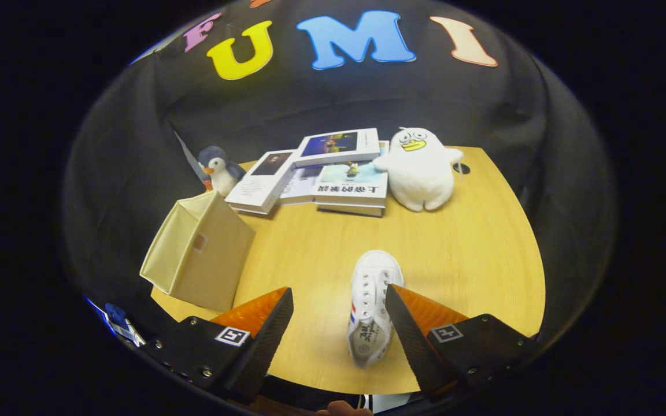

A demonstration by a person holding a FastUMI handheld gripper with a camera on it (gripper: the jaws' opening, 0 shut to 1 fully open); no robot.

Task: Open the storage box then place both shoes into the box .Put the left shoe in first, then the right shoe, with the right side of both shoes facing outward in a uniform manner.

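Note:
A small white shoe (372, 309) with red and blue side stripes lies on the wooden table (472, 248), toe pointing away. My gripper (339, 300) is open; the shoe sits between the fingers, close against the right finger, and neither finger presses on it. A beige fabric storage box (200, 254) stands to the left of the left finger near the table's left edge, tilted, its walls closed toward me and a small label window on its right face. I see one shoe here.
Several books (321, 173) are stacked at the back of the table. A penguin plush (217, 169) stands behind the box and a white duck plush (420, 167) sits right of the books. A hand's fingertip (344, 410) shows at the near edge.

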